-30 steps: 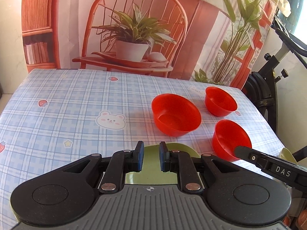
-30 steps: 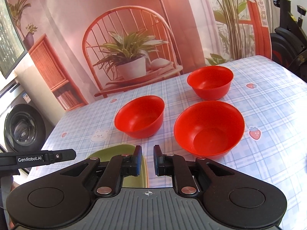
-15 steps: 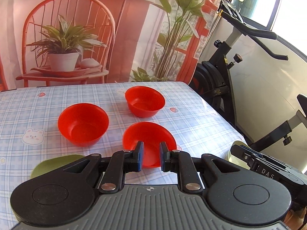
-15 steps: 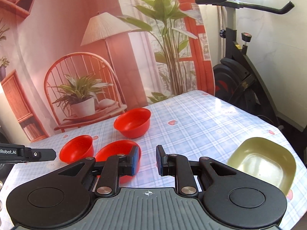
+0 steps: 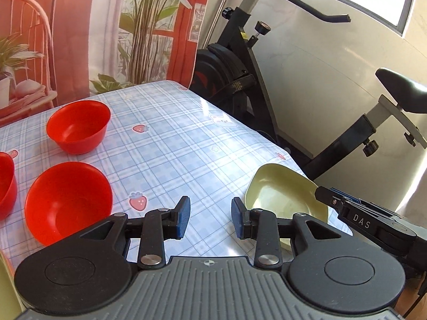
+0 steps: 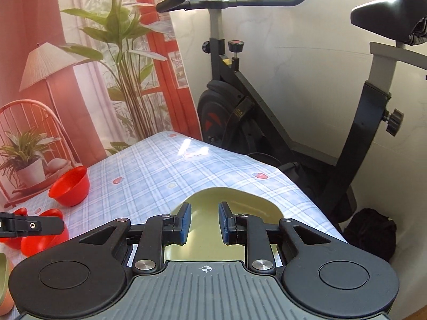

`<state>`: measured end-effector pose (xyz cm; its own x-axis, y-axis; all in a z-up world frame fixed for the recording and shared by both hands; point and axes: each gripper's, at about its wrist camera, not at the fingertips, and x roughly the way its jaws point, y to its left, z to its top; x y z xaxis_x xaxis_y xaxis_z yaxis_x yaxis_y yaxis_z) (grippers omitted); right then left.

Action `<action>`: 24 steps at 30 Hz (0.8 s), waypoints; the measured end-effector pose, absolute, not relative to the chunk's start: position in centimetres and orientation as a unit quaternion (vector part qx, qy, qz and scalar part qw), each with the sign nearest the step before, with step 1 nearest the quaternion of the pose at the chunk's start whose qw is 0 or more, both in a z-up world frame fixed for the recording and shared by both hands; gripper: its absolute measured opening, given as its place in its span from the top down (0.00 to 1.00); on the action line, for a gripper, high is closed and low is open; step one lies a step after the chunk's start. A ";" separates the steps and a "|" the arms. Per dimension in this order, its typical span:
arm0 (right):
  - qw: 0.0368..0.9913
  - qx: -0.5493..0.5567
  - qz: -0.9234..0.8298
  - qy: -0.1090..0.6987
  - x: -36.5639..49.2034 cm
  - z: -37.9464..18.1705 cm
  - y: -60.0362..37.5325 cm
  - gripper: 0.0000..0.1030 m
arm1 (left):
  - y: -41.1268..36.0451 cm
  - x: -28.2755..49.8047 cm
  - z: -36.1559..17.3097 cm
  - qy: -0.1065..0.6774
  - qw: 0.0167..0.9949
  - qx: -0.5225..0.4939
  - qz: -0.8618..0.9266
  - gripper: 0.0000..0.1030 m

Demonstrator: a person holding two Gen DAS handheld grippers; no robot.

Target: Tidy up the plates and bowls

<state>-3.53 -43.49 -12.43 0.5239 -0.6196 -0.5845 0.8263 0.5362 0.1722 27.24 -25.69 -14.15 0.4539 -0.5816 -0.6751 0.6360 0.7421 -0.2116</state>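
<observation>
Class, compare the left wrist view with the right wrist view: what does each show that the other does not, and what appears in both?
Only the left wrist view shows the open left claw head-on above bare tablecloth, with the near red bowl whole.

Only the right wrist view shows the open right claw head-on above the green plate, a black bag on the floor, and a lamp on the printed backdrop.

Both share the plate, the far red bowl, the tablecloth and the exercise bike.
</observation>
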 end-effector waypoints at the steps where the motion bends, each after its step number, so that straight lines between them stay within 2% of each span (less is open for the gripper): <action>1: 0.840 0.222 -0.435 0.235 -3.9 -12.9 -43.9 0.79 | -26.4 27.4 -14.5 0.382 0.850 0.041 -0.361 0.66; 11: 0.810 0.236 -0.483 0.234 -6.3 -16.1 -47.0 0.78 | -31.6 28.0 -17.2 0.386 0.832 0.076 -0.391 0.66; 24: 0.806 0.258 -0.479 0.234 -6.2 -17.5 -47.7 0.79 | -32.9 28.4 -19.9 0.411 0.813 0.080 -0.404 0.66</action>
<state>-6.21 -47.70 -17.48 0.4321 -0.6509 -0.6242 0.8923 0.4092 0.1910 28.44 -32.91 -19.94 0.3358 -0.5917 -0.7329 0.7232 0.6605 -0.2019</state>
